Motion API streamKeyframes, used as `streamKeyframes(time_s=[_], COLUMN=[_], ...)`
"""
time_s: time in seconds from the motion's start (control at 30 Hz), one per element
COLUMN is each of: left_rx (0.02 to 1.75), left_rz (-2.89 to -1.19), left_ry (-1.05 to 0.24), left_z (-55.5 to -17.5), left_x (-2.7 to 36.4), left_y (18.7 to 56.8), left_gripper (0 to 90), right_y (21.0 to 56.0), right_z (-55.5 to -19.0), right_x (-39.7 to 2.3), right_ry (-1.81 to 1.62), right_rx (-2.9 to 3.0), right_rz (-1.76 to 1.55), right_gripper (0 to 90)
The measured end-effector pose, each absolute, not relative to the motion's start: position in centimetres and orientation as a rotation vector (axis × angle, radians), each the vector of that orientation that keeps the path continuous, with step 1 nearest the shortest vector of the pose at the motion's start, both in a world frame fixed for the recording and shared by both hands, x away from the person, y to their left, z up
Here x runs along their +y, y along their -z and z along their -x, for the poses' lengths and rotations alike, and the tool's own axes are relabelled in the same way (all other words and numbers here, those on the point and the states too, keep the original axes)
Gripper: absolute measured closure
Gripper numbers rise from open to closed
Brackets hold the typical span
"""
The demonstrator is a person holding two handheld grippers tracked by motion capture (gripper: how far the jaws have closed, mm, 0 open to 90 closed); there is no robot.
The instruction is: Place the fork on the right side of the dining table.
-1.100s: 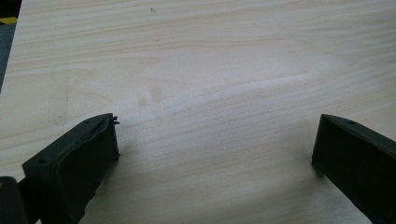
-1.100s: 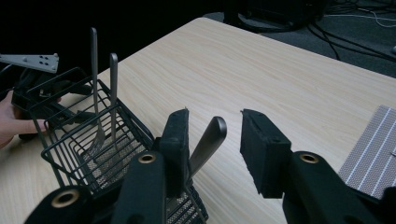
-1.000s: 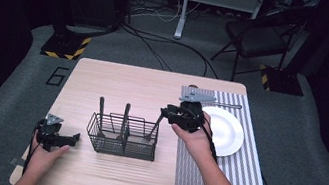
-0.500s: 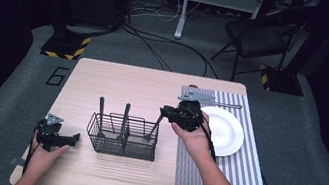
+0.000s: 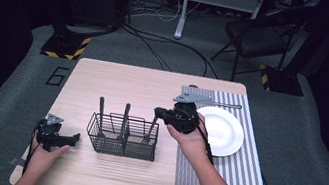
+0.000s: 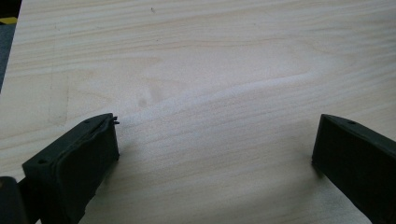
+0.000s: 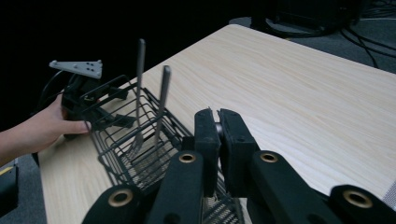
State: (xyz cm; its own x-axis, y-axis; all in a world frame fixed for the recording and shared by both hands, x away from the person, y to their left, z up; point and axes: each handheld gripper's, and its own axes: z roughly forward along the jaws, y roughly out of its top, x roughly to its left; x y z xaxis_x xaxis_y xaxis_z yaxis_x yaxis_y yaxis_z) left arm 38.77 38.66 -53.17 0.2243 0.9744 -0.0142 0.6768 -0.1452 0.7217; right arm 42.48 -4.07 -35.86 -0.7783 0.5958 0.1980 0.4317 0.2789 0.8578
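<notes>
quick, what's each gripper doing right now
Left gripper: open, holding nothing, over bare table.
Right gripper: closed on a utensil handle in the wire caddy.

place: probably lab/studio | cues: floor cables (image 5: 159, 53); hazard-taped bases (image 5: 63, 47); dark surrounds

High view overhead, gripper views close — table (image 5: 118, 85) shared
</notes>
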Motion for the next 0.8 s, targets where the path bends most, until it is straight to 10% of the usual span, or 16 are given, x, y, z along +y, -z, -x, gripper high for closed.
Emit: streamKeyframes(time_s=[0.8], left_rx=[1.517], left_rz=[-1.894], left_ry=[-0.632], left_z=[-38.8], left_x=[38.7], left_y=[53.2], left_gripper=[0.2], right_y=[33.1], right_z=[-41.2], right_x=[-2.9], right_ry=[-1.475], right_rx=[2.385], right_rz=[-0.879], right_gripper=[86.7])
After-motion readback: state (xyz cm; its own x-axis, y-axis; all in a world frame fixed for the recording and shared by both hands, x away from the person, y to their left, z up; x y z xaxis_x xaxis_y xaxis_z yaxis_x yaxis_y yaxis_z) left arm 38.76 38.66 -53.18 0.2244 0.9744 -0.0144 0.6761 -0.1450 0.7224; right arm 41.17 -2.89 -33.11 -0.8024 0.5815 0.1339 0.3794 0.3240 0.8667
